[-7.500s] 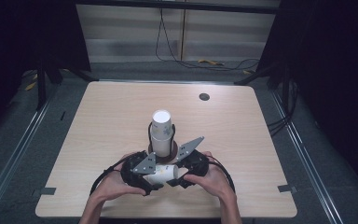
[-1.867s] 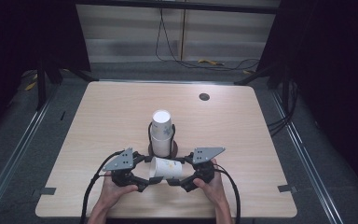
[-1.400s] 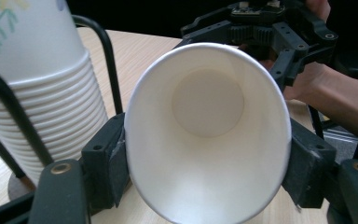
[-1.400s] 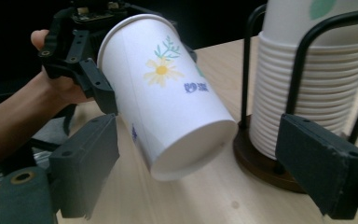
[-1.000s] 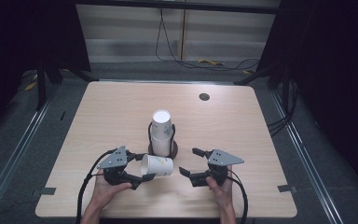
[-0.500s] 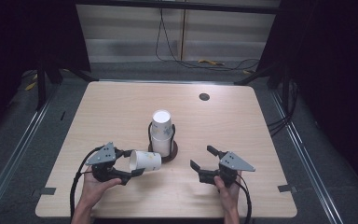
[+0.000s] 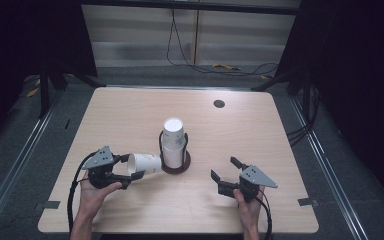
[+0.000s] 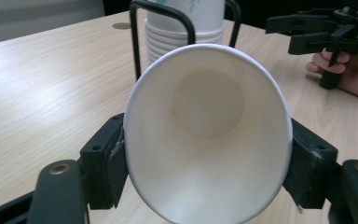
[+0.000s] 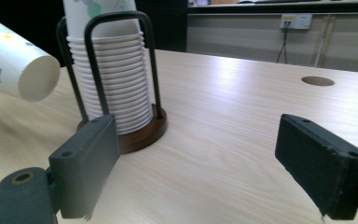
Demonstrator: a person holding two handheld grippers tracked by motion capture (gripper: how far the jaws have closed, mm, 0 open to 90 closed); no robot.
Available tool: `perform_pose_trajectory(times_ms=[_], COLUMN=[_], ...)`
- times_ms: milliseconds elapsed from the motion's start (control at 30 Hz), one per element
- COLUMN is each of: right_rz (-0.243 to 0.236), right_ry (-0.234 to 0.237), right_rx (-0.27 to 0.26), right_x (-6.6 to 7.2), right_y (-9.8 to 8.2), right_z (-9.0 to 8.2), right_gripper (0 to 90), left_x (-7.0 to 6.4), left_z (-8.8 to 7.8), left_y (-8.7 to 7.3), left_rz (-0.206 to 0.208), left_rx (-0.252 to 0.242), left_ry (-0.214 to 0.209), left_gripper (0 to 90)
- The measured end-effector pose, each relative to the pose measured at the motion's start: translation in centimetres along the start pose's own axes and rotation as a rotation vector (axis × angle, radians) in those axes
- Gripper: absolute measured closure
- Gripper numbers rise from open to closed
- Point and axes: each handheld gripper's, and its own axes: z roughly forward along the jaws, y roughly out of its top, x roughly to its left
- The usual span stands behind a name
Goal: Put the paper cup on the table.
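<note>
A single white paper cup lies on its side in the air just left of the stack, its mouth toward my left gripper, which is shut on it. In the left gripper view the two pads squeeze the cup near its rim, and the mouth is pressed into an oval. A stack of paper cups stands in a black wire holder on a round brown base at the table's middle. My right gripper hovers to the right of the holder, open and holding nothing; its jaws stand wide apart.
The light wooden table has a round cable hole at the back right. Black cables trail from both grippers over the front edge. Metal rails run along the floor on both sides, and loose wires lie behind the table.
My left gripper has carried the single cup leftward, away from the stack. The right gripper has drifted right and slightly toward the front edge, open all the while.
</note>
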Motion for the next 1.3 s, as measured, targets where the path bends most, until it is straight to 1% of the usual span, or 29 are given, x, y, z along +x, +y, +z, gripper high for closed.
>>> perform_pose_trajectory(times_ms=[67,100,167,233,267,300,333,367,400,433,467,533,567,633,667,700,733,767,833,867,900,933,967,1000,1067,1100,1133,1167,1300], right_rz=[0.002,-0.008,-0.010,-0.004,-0.010,-0.013,-0.013,-0.019,-0.019,-0.017,-0.016,-0.013,-0.020,-0.023,-0.026,-0.029,-0.026,-0.025,-0.027,-0.028,-0.028,-0.029,-0.029,-0.032,-0.024,-0.025,-0.025,-0.031,-0.030], right_ry=[-0.020,-0.032,-0.052,-0.066,-0.071,-0.080,-0.080,-0.104,-0.104,-0.106,-0.109,-0.104,-0.109,-0.111,-0.116,-0.113,-0.112,-0.113,-0.115,-0.116,-0.116,-0.109,-0.105,-0.106,-0.102,-0.103,-0.103,-0.106,-0.101], right_rx=[-0.001,0.000,0.001,-0.025,-0.035,-0.057,-0.057,-0.095,-0.095,-0.108,-0.112,-0.120,-0.125,-0.127,-0.133,-0.134,-0.137,-0.138,-0.147,-0.150,-0.150,-0.153,-0.157,-0.164,-0.170,-0.169,-0.169,-0.170,-0.176], right_x=[0.0,-0.1,-0.1,-0.1,-0.1,0.1,0.1,0.2,0.2,0.2,0.2,0.2,0.2,0.3,0.4,0.4,0.4,0.4,0.4,0.4,0.4,0.4,0.4,0.3,0.3,0.3,0.3,0.4,0.3], right_y=[-0.1,-0.1,-0.1,-0.3,-0.3,-0.4,-0.4,-0.6,-0.6,-0.6,-0.7,-0.7,-0.7,-0.7,-0.8,-0.8,-0.8,-0.8,-0.9,-0.9,-0.9,-0.9,-0.9,-0.9,-1.0,-1.0,-1.0,-1.0,-1.0], right_z=[-0.1,-0.1,-0.3,-0.6,-0.7,-0.9,-0.9,-1.2,-1.2,-1.3,-1.4,-1.4,-1.4,-1.5,-1.5,-1.6,-1.6,-1.6,-1.6,-1.7,-1.7,-1.7,-1.7,-1.8,-1.8,-1.8,-1.8,-1.8,-1.9], right_gripper=[12.9,12.9,12.9,12.8,12.8,12.8,12.8,12.8,12.8,12.8,12.9,12.8,12.8,12.8,12.8,12.9,12.9,12.9,13.0,13.0,13.0,13.2,13.3,13.2,13.3,13.2,13.2,13.2,13.2], left_x=[0.2,0.2,0.2,0.4,0.4,0.7,0.7,1.2,1.2,1.7,1.9,2.0,2.2,2.2,2.6,2.7,2.7,3.0,3.1,3.2,3.2,3.2,3.2,3.2,3.2,3.3,3.3,3.5,4.1], left_z=[0.0,0.0,0.0,-0.1,-0.1,-0.2,-0.2,-0.4,-0.4,-0.4,-0.4,-0.4,-0.4,-0.5,-0.5,-0.6,-0.6,-0.6,-0.5,-0.5,-0.5,-0.5,-0.5,-0.5,-0.5,-0.5,-0.5,-0.5,0.3], left_y=[0.2,0.3,0.5,0.6,0.6,0.6,0.6,0.4,0.4,0.3,0.3,0.3,0.5,0.6,1.0,1.2,1.2,1.4,1.8,2.0,2.0,2.4,2.6,2.6,3.1,3.3,3.3,3.6,4.2], left_rz=[-0.012,-0.010,-0.004,-0.001,-0.001,-0.009,-0.009,-0.032,-0.032,-0.041,-0.041,-0.045,-0.055,-0.050,-0.039,-0.042,-0.042,-0.059,-0.052,-0.061,-0.061,-0.056,-0.046,-0.046,-0.023,-0.033,-0.033,-0.037,-0.035], left_rx=[0.004,0.013,0.043,0.049,0.049,0.060,0.060,0.067,0.067,0.084,0.097,0.107,0.100,0.099,0.127,0.133,0.133,0.132,0.139,0.141,0.141,0.131,0.135,0.135,0.182,0.187,0.187,0.199,0.262], left_ry=[0.023,0.032,0.055,0.079,0.079,0.090,0.090,0.084,0.084,0.091,0.099,0.108,0.105,0.107,0.127,0.142,0.142,0.136,0.129,0.121,0.121,0.122,0.117,0.117,0.152,0.156,0.156,0.142,0.150], left_gripper=[27.4,27.3,27.3,27.3,27.3,27.3,27.3,27.3,27.2,27.3,27.2,27.2,27.1,27.1,27.1,27.1,27.2,27.1,27.1,27.1,27.1,27.1,27.0,27.0,27.0,27.0,27.0,27.0,27.0])
